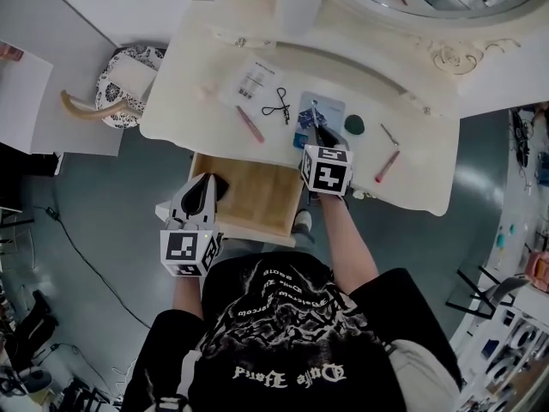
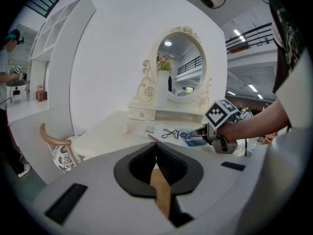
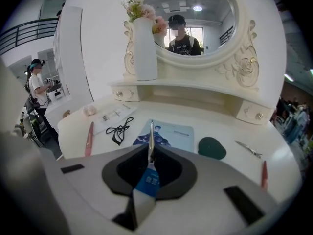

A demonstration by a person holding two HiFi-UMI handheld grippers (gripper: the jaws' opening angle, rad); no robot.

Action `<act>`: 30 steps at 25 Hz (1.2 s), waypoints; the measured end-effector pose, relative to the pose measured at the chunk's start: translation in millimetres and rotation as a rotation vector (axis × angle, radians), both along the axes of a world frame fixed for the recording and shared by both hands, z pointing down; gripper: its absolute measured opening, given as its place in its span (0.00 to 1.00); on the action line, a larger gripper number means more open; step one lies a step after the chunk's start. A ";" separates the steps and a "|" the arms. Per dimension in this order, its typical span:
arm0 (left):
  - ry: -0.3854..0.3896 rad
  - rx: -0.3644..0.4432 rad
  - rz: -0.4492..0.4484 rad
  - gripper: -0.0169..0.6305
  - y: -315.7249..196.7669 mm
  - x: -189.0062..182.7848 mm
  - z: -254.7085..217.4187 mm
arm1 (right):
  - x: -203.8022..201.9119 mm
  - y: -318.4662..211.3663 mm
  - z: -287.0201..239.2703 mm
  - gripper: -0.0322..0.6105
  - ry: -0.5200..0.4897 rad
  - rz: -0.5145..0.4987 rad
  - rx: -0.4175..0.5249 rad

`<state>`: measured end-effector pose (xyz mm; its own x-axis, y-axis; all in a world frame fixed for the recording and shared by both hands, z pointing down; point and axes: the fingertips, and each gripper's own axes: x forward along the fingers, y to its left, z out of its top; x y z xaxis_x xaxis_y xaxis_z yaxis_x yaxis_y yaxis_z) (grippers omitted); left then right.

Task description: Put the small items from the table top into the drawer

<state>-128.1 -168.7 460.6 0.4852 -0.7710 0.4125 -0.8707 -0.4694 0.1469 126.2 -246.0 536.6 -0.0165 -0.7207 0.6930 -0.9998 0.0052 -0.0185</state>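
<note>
Only the edge of the thin silvery item (image 3: pixel 146 181) shows. It carries a blue label and is clamped upright in the right tongs (image 3: pixel 150 150), so what it is cannot be told. In the head view the right tongs (image 1: pixel 319 131) hover over the near edge of a blue leaflet (image 1: pixel 324 110), and their own body hides the held item.

From the leaflet:
- 3 o'clock: a dark green oval (image 1: pixel 354 125), with tweezers (image 1: pixel 389 134) beyond it
- 4 o'clock: a red pen (image 1: pixel 387 166)
- 9 o'clock: a black eyelash curler (image 1: pixel 277 104)
- 8 o'clock: a pink pencil (image 1: pixel 250 124)
- 10 o'clock: a barcode card (image 1: pixel 255 80), and further out a small pink lump (image 1: pixel 204 91) too blurred to name

At 7 o'clock the wooden drawer (image 1: pixel 249 187) stands open. The left tongs (image 1: pixel 208 189) hang over its left side, pressed together. In their own view the left tongs (image 2: pixel 156 148) show only a tan strip behind the tips, and whether that is a held thing or the drawer's wood is unclear.

The cream tabletop (image 1: pixel 189 110) has curved edges. Its oval mirror (image 3: pixel 195 9) is cut off at the top of the head view, and a white vase (image 3: pixel 144 48) stands beside the mirror. A patterned stool (image 1: pixel 124 84) sits at the tabletop's 9 o'clock on a grey floor (image 1: pixel 111 204). Another person (image 3: pixel 36 82) stands far off in the hall.
</note>
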 end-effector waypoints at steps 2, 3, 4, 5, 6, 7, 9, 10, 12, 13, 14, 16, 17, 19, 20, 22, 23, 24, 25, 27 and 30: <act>0.001 0.003 0.000 0.05 1.7 2.3 -0.5 | -0.8 3.1 -6.1 0.12 0.003 -0.014 0.015; 0.002 0.005 -0.001 0.05 2.8 3.5 -0.8 | -1.5 5.1 -9.4 0.12 0.005 -0.022 0.023; 0.003 0.006 -0.001 0.05 4.0 4.6 -1.1 | -2.6 7.3 -12.6 0.12 0.006 -0.032 0.031; 0.004 0.007 -0.003 0.05 5.1 5.5 -1.4 | -4.2 9.5 -15.8 0.12 0.007 -0.045 0.039; 0.006 0.008 -0.005 0.05 6.1 6.2 -1.7 | -6.1 11.9 -19.0 0.12 0.010 -0.060 0.046; 0.008 0.009 -0.007 0.05 7.0 7.0 -2.0 | -8.1 14.4 -22.1 0.12 0.016 -0.078 0.054; 0.012 0.012 -0.011 0.05 9.0 8.4 -2.6 | -12.0 19.8 -27.7 0.12 0.032 -0.111 0.066; 0.014 0.013 -0.013 0.05 9.9 8.9 -2.7 | -13.8 22.7 -29.8 0.12 0.038 -0.126 0.071; 0.016 0.016 -0.020 0.05 11.5 9.3 -3.2 | -17.4 28.1 -33.1 0.12 0.045 -0.150 0.078; 0.018 0.017 -0.024 0.05 12.5 9.4 -3.4 | -19.1 30.8 -34.5 0.12 0.047 -0.161 0.080; 0.019 0.018 -0.028 0.05 13.7 9.5 -3.6 | -20.7 33.7 -35.7 0.12 0.049 -0.171 0.082; 0.020 0.018 -0.036 0.05 16.9 9.4 -3.6 | -23.7 39.5 -37.3 0.12 0.052 -0.189 0.084; 0.020 0.019 -0.038 0.05 18.7 9.2 -3.4 | -25.3 42.5 -37.8 0.12 0.053 -0.197 0.084; 0.021 0.019 -0.044 0.05 22.2 8.3 -2.8 | -28.4 48.2 -38.7 0.12 0.055 -0.213 0.086; 0.021 0.019 -0.047 0.05 23.7 7.7 -2.6 | -30.0 50.9 -39.0 0.12 0.055 -0.220 0.086; 0.021 0.019 -0.052 0.05 26.0 6.0 -2.0 | -33.4 56.2 -39.1 0.12 0.054 -0.233 0.085; 0.021 0.019 -0.054 0.05 27.0 5.0 -1.7 | -35.2 58.7 -38.8 0.12 0.053 -0.238 0.084; 0.020 0.020 -0.055 0.05 27.9 4.0 -1.5 | -37.0 61.1 -38.4 0.12 0.053 -0.242 0.082; 0.019 0.020 -0.056 0.05 28.6 3.0 -1.3 | -38.9 63.3 -37.7 0.12 0.053 -0.246 0.080; 0.015 0.021 -0.056 0.05 29.8 1.3 -0.9 | -43.3 67.4 -36.1 0.12 0.050 -0.254 0.077; 0.013 0.017 -0.050 0.05 31.4 -0.9 0.8 | -50.8 73.4 -33.2 0.12 0.043 -0.264 0.072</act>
<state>-129.1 -137.3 461.4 0.4512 -0.8011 0.3932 -0.8911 -0.4281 0.1504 75.4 -172.6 503.5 -0.1819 -0.7430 0.6441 -0.9635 0.2655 0.0342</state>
